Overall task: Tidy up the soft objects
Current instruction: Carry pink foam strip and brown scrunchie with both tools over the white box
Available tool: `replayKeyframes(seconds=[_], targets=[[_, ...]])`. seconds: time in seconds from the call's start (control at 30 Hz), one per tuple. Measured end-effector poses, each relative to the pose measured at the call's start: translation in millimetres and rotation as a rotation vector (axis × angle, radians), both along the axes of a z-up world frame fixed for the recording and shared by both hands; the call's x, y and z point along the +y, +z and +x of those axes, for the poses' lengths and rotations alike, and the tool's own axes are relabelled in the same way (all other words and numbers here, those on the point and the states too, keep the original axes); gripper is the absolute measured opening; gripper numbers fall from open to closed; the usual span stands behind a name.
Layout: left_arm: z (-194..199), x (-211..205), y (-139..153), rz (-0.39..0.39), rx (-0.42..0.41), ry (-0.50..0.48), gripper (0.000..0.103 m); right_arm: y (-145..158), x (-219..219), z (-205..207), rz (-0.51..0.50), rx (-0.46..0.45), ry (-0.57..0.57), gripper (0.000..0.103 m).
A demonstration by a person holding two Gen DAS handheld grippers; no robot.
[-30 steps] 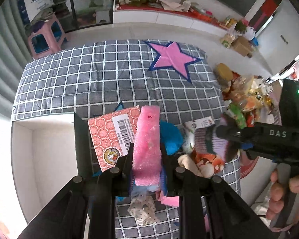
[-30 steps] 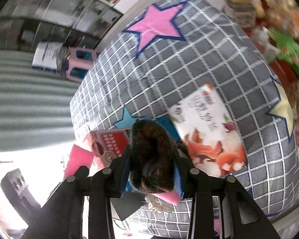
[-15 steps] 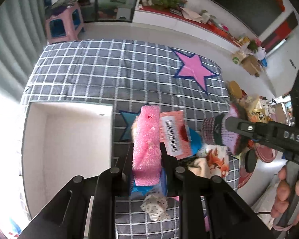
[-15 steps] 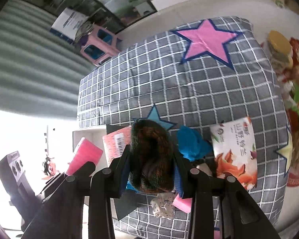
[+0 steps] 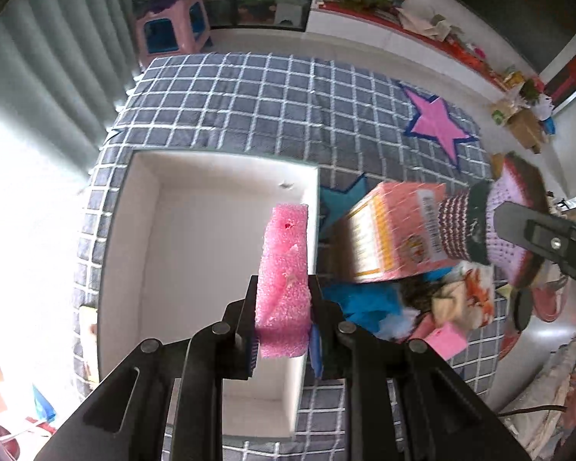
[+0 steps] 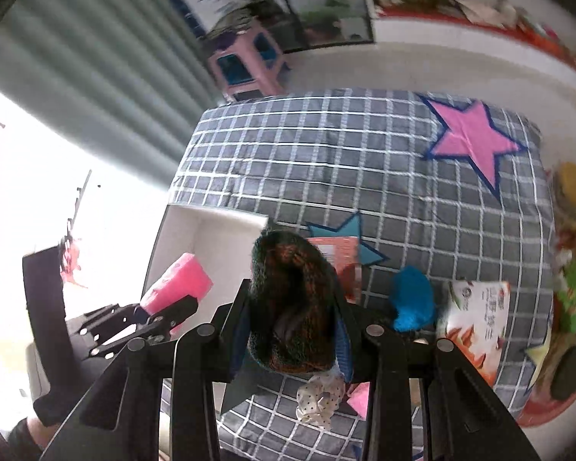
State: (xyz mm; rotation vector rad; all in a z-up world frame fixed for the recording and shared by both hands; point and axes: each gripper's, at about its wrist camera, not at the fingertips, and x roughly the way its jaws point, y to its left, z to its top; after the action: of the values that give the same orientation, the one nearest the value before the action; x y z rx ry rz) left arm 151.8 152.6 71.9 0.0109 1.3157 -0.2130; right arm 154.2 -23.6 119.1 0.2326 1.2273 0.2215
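Foam first: my left gripper is clamped on a pink foam block, held by its lower end, with the rest sticking up toward frame center over the right wall of the white box that fills the left-center of the left wrist view. Foam looks very light and squashy; the pads dent it a bit, so I judge a light pinch is enough and it should drop clean when let go. My right gripper is closed around a knitted sock, dark green-brown, bunched thick between the jaws at center-bottom of the right wrist view. In the left view the same sock shows a striped cuff and pale lilac part at the right edge. It is soft and floppy, will sag and may snag on the pads, so I'd say the bunched middle is the right place to hold it. Box interior looks bare from what I see. On the checked cloth, lower right of center, are a blue plush piece, a spotted fabric bit and a printed pouch. A pink carton sits right of the box, blurred.
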Motion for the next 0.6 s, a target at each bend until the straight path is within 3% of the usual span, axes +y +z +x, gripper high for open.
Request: replayKeyframes(seconds=[0.3,0.6], targets=[[-15.3,37.4,-12.4,0.038,0.015,0.046,0.023,-12.8,65.3,-8.3,-0.039,0.017,0.182,0.039],[-43.9,72.8,-41.3,0.030,0.075,0.106,0.023,-31.7,107.1,-19.2,-0.067,0.059,0.280,0.039]])
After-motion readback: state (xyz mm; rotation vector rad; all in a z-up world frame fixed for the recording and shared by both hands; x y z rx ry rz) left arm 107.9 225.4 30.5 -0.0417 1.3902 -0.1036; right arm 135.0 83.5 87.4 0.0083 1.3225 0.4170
